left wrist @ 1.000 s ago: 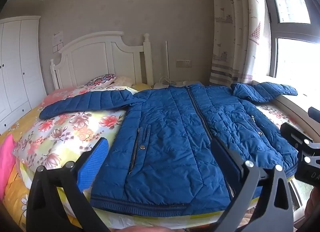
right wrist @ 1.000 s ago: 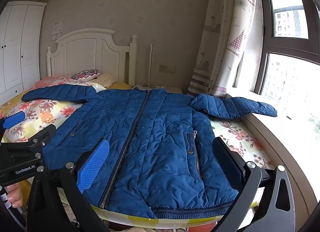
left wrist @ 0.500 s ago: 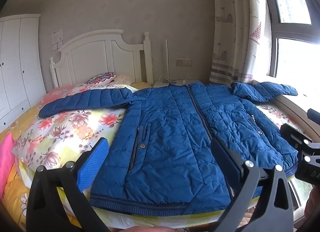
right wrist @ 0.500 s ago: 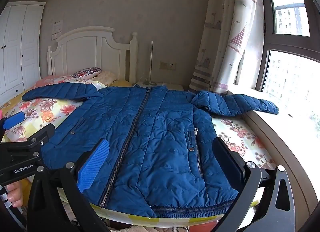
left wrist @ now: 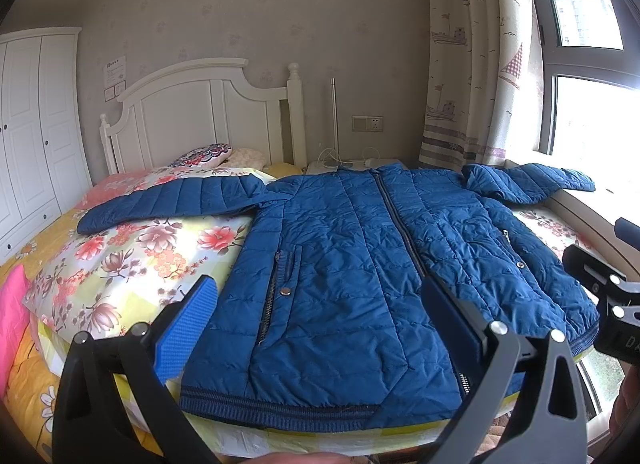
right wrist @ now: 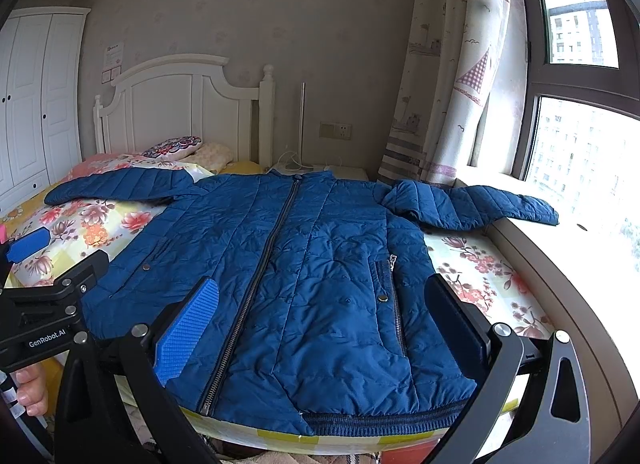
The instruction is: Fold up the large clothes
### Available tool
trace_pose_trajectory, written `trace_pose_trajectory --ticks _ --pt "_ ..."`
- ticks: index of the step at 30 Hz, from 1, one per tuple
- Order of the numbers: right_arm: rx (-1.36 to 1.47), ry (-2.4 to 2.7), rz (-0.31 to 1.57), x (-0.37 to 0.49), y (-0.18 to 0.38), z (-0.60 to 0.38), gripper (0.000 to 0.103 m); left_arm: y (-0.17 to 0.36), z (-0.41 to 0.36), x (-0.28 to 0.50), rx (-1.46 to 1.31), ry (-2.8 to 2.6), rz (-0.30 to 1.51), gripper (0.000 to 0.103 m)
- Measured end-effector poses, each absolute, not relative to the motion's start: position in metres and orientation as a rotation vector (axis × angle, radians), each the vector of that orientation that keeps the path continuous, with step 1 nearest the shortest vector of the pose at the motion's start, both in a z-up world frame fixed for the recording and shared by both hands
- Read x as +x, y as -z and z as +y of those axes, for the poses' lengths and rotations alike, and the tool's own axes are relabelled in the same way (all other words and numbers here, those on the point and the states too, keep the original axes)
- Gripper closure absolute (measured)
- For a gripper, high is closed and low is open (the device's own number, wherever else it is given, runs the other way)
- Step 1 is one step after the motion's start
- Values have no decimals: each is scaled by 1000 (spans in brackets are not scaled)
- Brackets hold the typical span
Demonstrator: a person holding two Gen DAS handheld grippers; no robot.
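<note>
A blue quilted jacket (left wrist: 360, 264) (right wrist: 304, 272) lies flat and zipped on the bed, hem toward me and sleeves spread out. Its left sleeve (left wrist: 172, 202) rests on the floral quilt. Its right sleeve (right wrist: 472, 208) reaches onto the window sill. My left gripper (left wrist: 320, 320) hovers open above the hem, left of the zip, with nothing between its fingers. My right gripper (right wrist: 324, 320) is open too, above the hem right of the zip, and holds nothing. Each gripper shows at the edge of the other's view.
The bed carries a floral quilt (left wrist: 132, 256) and pillows (left wrist: 204, 154) by the white headboard (left wrist: 200, 112). A window sill (right wrist: 560, 284) and curtain (right wrist: 448, 64) border the right side. A white wardrobe (left wrist: 32, 124) stands at the left. A hand (right wrist: 28, 388) holds the left gripper.
Both views have shifted only slightly. The jacket lies as before, and both grippers stay open.
</note>
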State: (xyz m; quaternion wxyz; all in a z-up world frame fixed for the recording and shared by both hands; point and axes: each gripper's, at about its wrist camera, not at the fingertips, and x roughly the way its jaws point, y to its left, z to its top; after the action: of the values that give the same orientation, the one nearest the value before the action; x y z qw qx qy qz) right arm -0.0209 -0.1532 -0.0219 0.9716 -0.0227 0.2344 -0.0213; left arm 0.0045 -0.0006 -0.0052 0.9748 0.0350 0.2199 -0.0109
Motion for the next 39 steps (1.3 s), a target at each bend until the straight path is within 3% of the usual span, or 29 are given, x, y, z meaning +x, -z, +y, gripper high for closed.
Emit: trace_pose_trajectory --ticks 39 --pt "-36 40 481 -21 23 -155 4 8 2 3 65 24 444 2"
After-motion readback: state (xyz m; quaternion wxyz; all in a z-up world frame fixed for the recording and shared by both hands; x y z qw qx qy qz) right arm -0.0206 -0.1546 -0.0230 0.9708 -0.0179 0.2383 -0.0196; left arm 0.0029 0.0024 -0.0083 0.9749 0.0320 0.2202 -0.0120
